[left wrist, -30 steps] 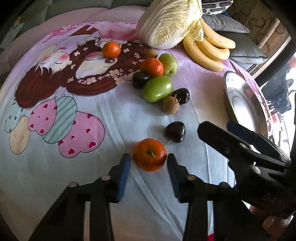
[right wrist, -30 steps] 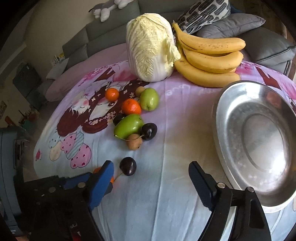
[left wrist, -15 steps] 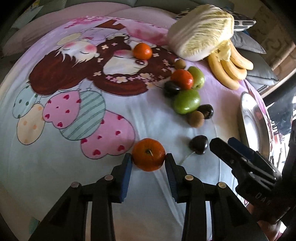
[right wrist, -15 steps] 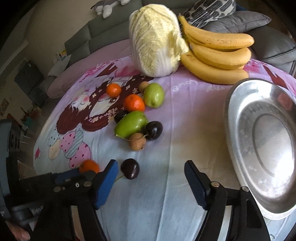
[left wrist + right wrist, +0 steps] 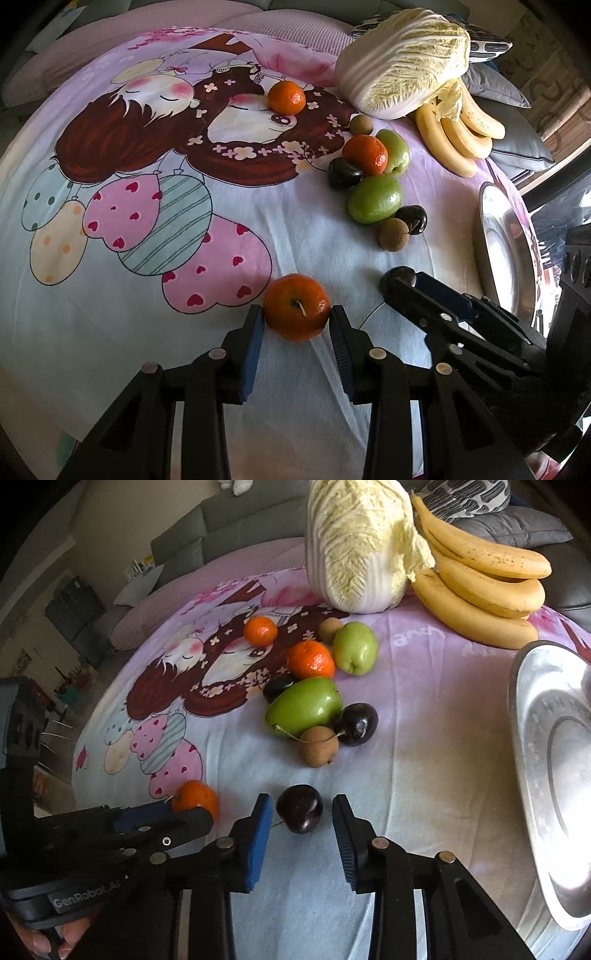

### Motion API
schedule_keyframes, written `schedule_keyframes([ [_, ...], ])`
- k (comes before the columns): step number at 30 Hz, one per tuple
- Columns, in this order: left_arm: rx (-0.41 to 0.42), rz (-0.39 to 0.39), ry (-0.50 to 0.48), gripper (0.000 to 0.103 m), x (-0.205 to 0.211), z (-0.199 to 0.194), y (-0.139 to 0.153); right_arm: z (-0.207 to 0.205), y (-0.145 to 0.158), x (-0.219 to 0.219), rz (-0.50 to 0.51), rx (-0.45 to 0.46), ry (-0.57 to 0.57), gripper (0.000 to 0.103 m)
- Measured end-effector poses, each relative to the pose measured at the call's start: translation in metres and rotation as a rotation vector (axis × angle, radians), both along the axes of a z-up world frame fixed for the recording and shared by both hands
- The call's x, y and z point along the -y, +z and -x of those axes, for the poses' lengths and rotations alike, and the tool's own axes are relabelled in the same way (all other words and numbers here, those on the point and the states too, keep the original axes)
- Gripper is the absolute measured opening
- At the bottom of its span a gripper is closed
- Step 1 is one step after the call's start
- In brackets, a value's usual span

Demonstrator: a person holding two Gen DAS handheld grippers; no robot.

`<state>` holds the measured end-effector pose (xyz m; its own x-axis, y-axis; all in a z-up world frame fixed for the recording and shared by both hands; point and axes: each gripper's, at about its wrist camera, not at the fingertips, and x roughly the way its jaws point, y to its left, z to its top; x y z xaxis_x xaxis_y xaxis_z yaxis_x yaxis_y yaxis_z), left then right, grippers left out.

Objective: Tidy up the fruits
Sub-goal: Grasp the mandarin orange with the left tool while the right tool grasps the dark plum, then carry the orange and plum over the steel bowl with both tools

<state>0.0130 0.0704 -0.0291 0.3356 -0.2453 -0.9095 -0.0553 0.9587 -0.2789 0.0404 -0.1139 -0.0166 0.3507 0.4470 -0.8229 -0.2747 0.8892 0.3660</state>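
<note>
1. Orange and round, the tangerine point(image 5: 296, 307) sat between the pads of your left gripper point(image 5: 296, 325). Both blue pads pressed on its sides, so it was pinched, and it lay on the cloth point(image 5: 147, 332) near the front edge.
2. Your right gripper point(image 5: 301, 821) had its jaws on each side of the dark cherry point(image 5: 299, 808). A thin gap showed on both sides, so the pads were not pressing on it yet.
3. Nothing lay in the silver plate point(image 5: 554, 709) as far as you could see. I judged the job was only at its start.
4. Still waiting on the cloth were two more tangerines point(image 5: 310, 659), two green fruits point(image 5: 303, 705), two more dark cherries point(image 5: 355, 723) and two small brown fruits point(image 5: 318, 746), all bunched near the middle.
5. Behind them stood the cabbage point(image 5: 360, 542) with the bananas point(image 5: 484, 587) just beside it.
6. Compared with a second ago, your right gripper's jaws had just been closing. Back then they stood wide, with the cherry up beside the left pad. Now they were narrow and the cherry was between them.
7. Your left gripper pinched the tangerine the same way as before. Its view had swung, so the fruit pile and the cabbage now showed further to the right.
</note>
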Motion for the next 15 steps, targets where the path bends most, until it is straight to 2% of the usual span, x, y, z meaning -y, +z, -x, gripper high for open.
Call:
schedule_keyframes([
  [4,0.001,-0.001,-0.001,0.038,0.001,0.000,0.000,-0.001,-0.002,-0.002,0.005,-0.008,0.001,0.029],
  [15,0.022,-0.007,-0.023,0.037,0.015,-0.001,0.010,0.007,0.012,0.020,-0.016,0.016,-0.059,0.028],
])
